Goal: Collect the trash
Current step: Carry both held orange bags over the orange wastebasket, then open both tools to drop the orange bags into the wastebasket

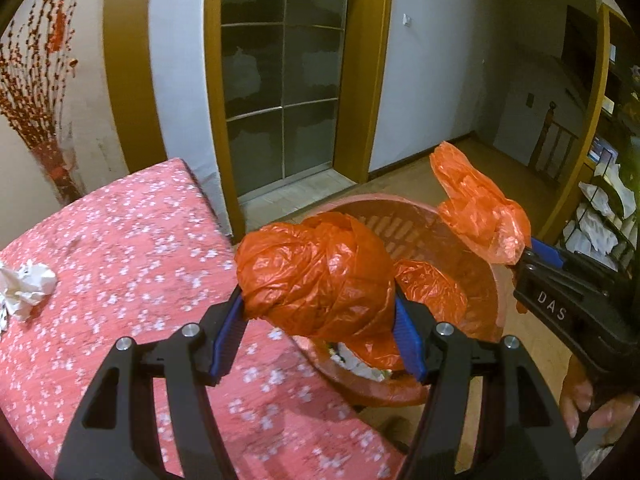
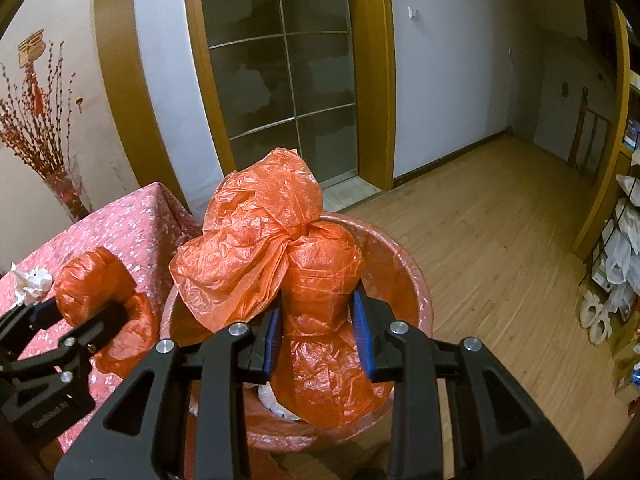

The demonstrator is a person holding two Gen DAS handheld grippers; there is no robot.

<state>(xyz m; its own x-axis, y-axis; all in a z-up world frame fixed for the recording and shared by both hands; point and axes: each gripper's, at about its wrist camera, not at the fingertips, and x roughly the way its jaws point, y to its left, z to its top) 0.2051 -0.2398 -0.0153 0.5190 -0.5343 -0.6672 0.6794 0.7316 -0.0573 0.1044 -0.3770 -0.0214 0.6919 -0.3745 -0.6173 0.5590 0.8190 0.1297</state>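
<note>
A: Bag (image 2: 320, 268) sits in the bin (image 2: 404, 276), its two ears bunched up above the rim. Who holds what?

B: Left gripper (image 1: 320, 312) has its fingers clamped on one ear at 9 o'clock; right gripper (image 2: 316, 320) pinches the other at 3 o'clock.

A: Advice?

B: Cross the ears with even pull and keep both grips firm, I'd say. A tissue (image 1: 24, 288) is left on the surface (image 1: 120, 240).

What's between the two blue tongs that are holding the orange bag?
In the left wrist view, the left tongs and right tongs both grip the orange bag, stretched over the bin.
</note>
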